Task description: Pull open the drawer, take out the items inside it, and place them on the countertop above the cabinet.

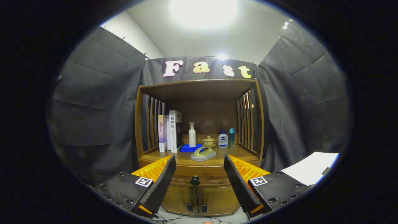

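Hovering gripper [199, 174], fingers spread; drawer knob [195, 180] seemingly just beyond.

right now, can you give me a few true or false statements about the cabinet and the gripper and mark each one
1. The drawer is shut. True.
2. The gripper is shut on the drawer knob. False: its fingers are spread wide, and the knob sits between and beyond them, untouched.
3. A green iron-shaped thing lies at the front of the countertop. True.
4. The books lie flat in a pile. False: they stand upright at the left side of the countertop.
5. A white pump bottle stands on a folded blue cloth. True.
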The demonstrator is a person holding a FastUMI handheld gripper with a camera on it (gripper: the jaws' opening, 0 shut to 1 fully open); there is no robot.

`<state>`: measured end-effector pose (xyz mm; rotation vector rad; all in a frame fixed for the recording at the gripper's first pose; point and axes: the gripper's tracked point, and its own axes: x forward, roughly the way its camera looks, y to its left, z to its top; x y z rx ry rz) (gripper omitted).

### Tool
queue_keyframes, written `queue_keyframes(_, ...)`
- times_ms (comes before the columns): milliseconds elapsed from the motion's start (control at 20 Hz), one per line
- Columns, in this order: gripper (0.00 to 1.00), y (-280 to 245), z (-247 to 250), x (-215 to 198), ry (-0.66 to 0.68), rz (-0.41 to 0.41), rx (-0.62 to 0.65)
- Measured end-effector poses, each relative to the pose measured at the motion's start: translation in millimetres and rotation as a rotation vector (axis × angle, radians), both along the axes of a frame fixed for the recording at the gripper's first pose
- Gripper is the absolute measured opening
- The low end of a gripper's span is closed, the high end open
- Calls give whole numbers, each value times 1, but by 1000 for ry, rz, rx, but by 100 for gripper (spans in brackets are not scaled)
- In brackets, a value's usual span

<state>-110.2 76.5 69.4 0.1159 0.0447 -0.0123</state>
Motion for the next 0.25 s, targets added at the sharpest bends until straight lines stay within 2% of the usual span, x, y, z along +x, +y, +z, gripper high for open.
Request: queue_keyframes(250,98,3,-3,0,6,8,-5)
